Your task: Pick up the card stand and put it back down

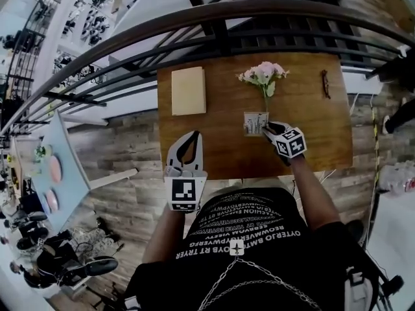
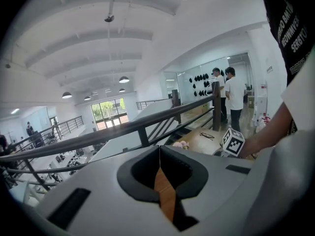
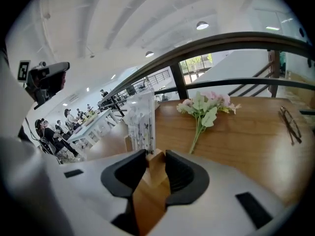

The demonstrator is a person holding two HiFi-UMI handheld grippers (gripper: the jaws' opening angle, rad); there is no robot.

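The card stand (image 1: 255,123) is a clear upright card with a printed pattern (image 3: 140,119) set in a small wooden base (image 3: 154,165). It is near the middle of the wooden table (image 1: 318,141), just below the flower stems. My right gripper (image 1: 266,129) comes at it from the right, and its jaws (image 3: 155,157) are shut on the wooden base. Whether the base rests on the tabletop I cannot tell. My left gripper (image 1: 189,140) hovers at the table's front edge on the left, its jaws (image 2: 159,150) closed together with nothing between them.
A bunch of pink flowers (image 1: 264,75) lies behind the stand. A beige pad (image 1: 189,91) lies at the table's back left, and a pair of glasses (image 1: 325,83) at the back right. A dark railing (image 1: 259,18) runs behind the table. People stand in the distance.
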